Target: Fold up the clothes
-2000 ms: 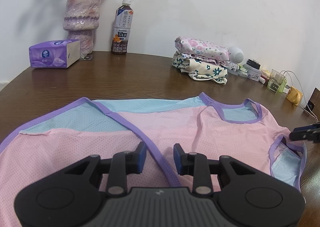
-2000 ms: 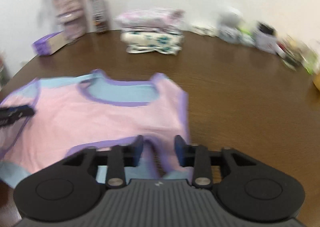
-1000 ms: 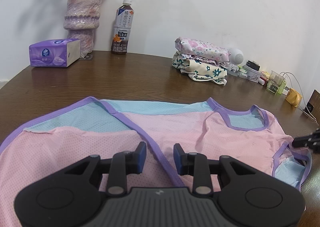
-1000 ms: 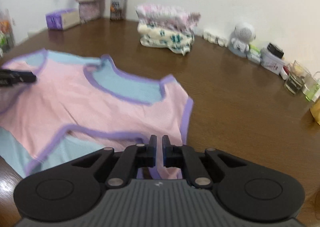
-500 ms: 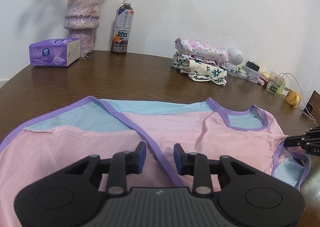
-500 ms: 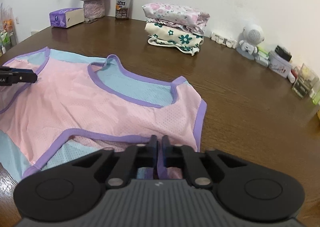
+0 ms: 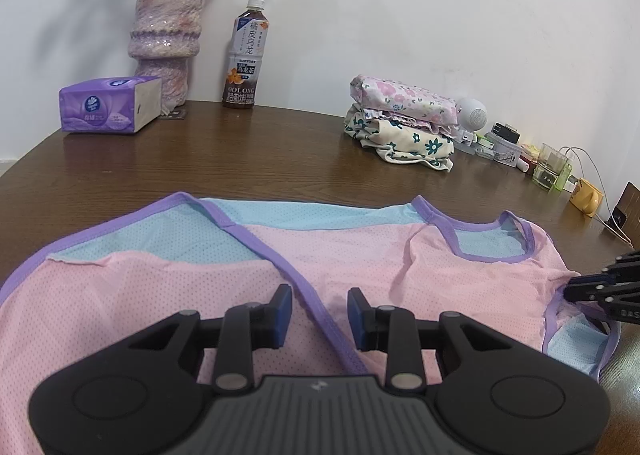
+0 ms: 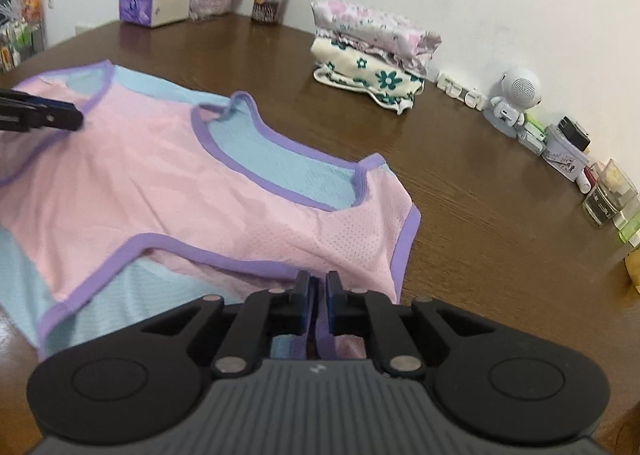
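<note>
right tool (image 8: 318,295): clamped on pink top (image 8: 168,191) armhole hem, probably
left tool (image 7: 319,313): part open, holding nothing
step: lift hem evenly; carry fold across; keep flat

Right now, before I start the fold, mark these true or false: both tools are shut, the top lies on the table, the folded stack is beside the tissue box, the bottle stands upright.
1. Both tools are shut. False: the right tool is pinched on the pink top's purple-edged armhole; the left tool stands open over the fabric.
2. The top lies on the table. True.
3. The folded stack sits beside the tissue box. False: they are far apart.
4. The bottle stands upright. True.
</note>
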`<state>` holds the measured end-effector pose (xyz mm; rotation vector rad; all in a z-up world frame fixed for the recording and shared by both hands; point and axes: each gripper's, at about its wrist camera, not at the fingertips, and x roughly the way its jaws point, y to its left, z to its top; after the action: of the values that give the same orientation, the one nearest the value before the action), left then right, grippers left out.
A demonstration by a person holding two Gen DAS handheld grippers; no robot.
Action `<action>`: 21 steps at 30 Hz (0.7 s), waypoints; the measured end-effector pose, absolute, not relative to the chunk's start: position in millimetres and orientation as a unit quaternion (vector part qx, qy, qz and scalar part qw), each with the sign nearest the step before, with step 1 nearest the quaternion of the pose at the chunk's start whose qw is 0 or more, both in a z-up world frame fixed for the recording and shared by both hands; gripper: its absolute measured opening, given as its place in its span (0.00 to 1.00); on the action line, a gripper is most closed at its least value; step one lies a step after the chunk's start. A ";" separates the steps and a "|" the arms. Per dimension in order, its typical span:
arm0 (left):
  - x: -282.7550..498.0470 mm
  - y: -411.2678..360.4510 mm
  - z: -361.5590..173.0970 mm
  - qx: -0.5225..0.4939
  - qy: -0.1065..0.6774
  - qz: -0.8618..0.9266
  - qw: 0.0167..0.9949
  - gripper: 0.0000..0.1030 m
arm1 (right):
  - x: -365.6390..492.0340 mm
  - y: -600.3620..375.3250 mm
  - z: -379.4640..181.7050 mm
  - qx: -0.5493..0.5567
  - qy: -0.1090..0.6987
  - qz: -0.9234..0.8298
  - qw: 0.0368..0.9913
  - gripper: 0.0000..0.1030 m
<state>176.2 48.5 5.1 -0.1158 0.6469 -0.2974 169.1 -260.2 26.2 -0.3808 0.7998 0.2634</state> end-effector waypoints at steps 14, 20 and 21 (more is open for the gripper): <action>175.0 48.2 5.8 -0.058 0.316 -0.144 0.936 0.28 | 144.0 -262.3 43.6 -0.214 0.381 0.167 0.884 0.00; 175.2 46.8 6.0 -0.055 0.316 -0.142 0.936 0.28 | 135.0 -259.6 34.8 -0.223 0.391 0.170 0.877 0.01; 175.4 47.0 6.0 -0.055 0.316 -0.142 0.936 0.28 | 134.6 -259.7 33.9 -0.223 0.391 0.169 0.877 0.01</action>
<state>175.4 47.0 6.0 -0.1115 0.6465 -0.2903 134.6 -259.7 33.9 -0.4653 0.8160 0.3523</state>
